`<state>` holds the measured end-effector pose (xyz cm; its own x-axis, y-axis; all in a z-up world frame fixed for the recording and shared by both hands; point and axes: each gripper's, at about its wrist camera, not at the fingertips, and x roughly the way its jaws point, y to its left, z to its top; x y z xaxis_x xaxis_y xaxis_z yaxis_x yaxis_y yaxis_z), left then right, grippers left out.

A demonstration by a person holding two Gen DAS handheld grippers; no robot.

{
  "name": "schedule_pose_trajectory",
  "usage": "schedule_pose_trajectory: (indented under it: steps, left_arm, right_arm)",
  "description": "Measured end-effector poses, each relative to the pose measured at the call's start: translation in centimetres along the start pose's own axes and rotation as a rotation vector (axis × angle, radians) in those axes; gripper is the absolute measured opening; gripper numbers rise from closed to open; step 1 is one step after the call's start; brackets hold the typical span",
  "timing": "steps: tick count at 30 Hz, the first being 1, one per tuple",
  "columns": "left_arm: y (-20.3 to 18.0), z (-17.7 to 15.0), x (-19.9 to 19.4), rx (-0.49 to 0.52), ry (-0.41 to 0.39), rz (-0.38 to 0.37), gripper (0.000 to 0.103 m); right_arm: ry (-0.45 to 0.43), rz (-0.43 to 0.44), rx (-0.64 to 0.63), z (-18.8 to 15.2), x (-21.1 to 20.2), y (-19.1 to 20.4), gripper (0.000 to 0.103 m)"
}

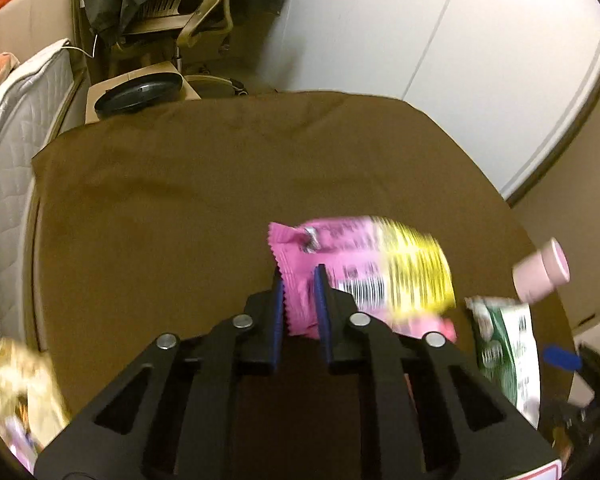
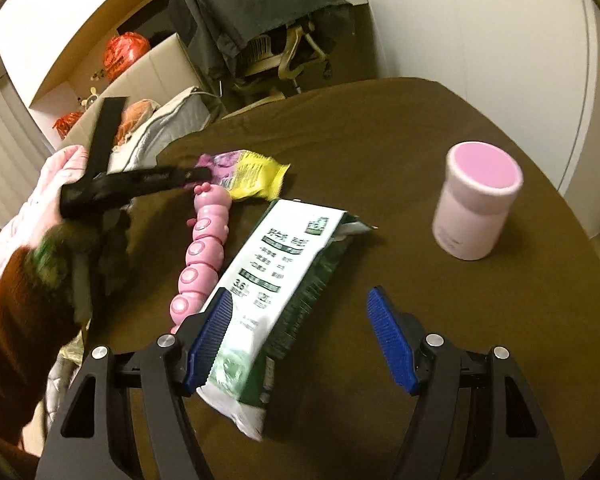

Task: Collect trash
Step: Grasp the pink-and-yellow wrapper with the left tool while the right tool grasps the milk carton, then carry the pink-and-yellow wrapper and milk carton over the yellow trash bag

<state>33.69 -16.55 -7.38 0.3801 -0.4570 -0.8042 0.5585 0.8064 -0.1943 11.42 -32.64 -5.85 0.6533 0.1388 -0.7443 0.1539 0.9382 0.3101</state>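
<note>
A pink and yellow snack wrapper (image 1: 364,256) lies on the brown-clothed table (image 1: 180,220). My left gripper (image 1: 299,270) is shut on its pink near edge, with the foil pinched between the blue pads. The right wrist view shows the same wrapper (image 2: 252,176) at the tip of the left gripper (image 2: 198,174). A green and white packet (image 2: 276,264) lies flat in front of my right gripper (image 2: 298,294), which is open, its left finger at the packet's near corner and its right finger over bare cloth. That packet (image 1: 504,344) also shows at the right of the left wrist view.
A pink caterpillar toy (image 2: 204,248) lies left of the packet, and a pink lidded cup (image 2: 476,208) stands at the right. A person's brown sleeve (image 2: 8,340) holds the left gripper. Crumpled wrappers (image 1: 12,380) sit at the near left. A jacket-draped chair (image 2: 260,8) stands beyond the table.
</note>
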Motion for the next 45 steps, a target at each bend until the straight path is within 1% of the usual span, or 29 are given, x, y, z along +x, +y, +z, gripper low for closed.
schedule_pose_trajectory:
  steps: [5,7,10,12,13,14,19,21,23,24,27,32,34,35,36,37,38,42,45]
  left_arm:
    - [-0.8,-4.1,-3.4,-0.032,-0.019,-0.039,0.01]
    - [-1.0,-5.7,-4.6,-0.049,-0.023,-0.051,0.01]
    - [-1.1,-7.3,-5.6,-0.068,-0.024,-0.054,0.01]
    - [-1.2,-7.8,-6.2,-0.076,-0.029,-0.055,0.01]
    - [-1.2,-7.9,-6.4,-0.078,-0.032,-0.055,0.01]
    - [-1.2,-8.0,-6.7,-0.079,-0.036,-0.055,0.01]
    - [-1.4,-8.0,-7.8,-0.081,-0.053,-0.067,0.01]
    - [-1.4,-8.1,-8.1,-0.079,-0.063,-0.08,0.013]
    - [-1.3,-8.1,-8.3,-0.079,-0.082,-0.075,0.033]
    - [-1.1,-8.1,-8.4,-0.085,-0.097,-0.067,0.036]
    - [-0.4,-7.7,-7.9,-0.113,-0.103,-0.05,0.037]
    - [0.8,-6.3,-6.7,-0.15,-0.111,0.04,0.037]
    - [1.1,-6.0,-6.4,-0.171,-0.102,0.036,0.037]
    - [1.3,-5.8,-6.2,-0.181,-0.097,0.034,0.036]
    - [1.4,-5.6,-6.0,-0.19,-0.091,0.03,0.034]
    - [1.5,-5.4,-5.9,-0.2,-0.088,0.027,0.02]
    - [1.5,-5.3,-5.7,-0.205,-0.082,0.027,0.013]
    - [0.8,-5.2,-6.7,-0.189,-0.107,0.035,0.008]
    - [-0.1,-5.5,-8.4,-0.166,-0.138,0.064,0.007]
  right_arm:
    - [0.064,0.039,0.009,1.3,2.6,1.3,0.066]
    - [0.081,0.027,0.004,1.8,3.6,1.6,0.066]
    - [0.092,-0.005,-0.044,2.8,4.6,2.3,0.066]
    - [0.094,0.0,-0.074,3.0,4.5,2.5,0.058]
    - [0.094,0.009,-0.083,3.0,4.3,2.5,0.054]
    - [0.092,0.017,-0.094,2.9,4.0,2.4,0.052]
    - [0.082,-0.012,-0.144,2.0,2.3,1.6,0.051]
    - [0.081,-0.029,-0.157,1.4,1.5,0.9,0.051]
    - [0.079,-0.044,-0.165,0.8,0.8,0.3,0.051]
    - [0.077,-0.047,-0.165,0.5,0.4,0.0,0.051]
    - [0.067,-0.043,-0.161,-0.2,-0.5,-0.7,0.051]
    - [0.047,-0.042,-0.17,-1.0,-1.6,-0.9,0.051]
    - [0.04,-0.033,-0.164,-1.1,-1.9,-1.1,0.051]
    - [0.037,-0.028,-0.16,-1.1,-2.1,-1.2,0.051]
    - [0.033,-0.024,-0.158,-1.1,-2.2,-1.3,0.051]
    - [0.031,-0.022,-0.157,-1.1,-2.3,-1.3,0.051]
    - [0.026,-0.02,-0.155,-1.1,-2.4,-1.3,0.051]
    - [0.004,-0.019,-0.16,-1.1,-2.9,-0.9,0.051]
    - [-0.014,-0.025,-0.164,-1.0,-3.5,-0.9,0.051]
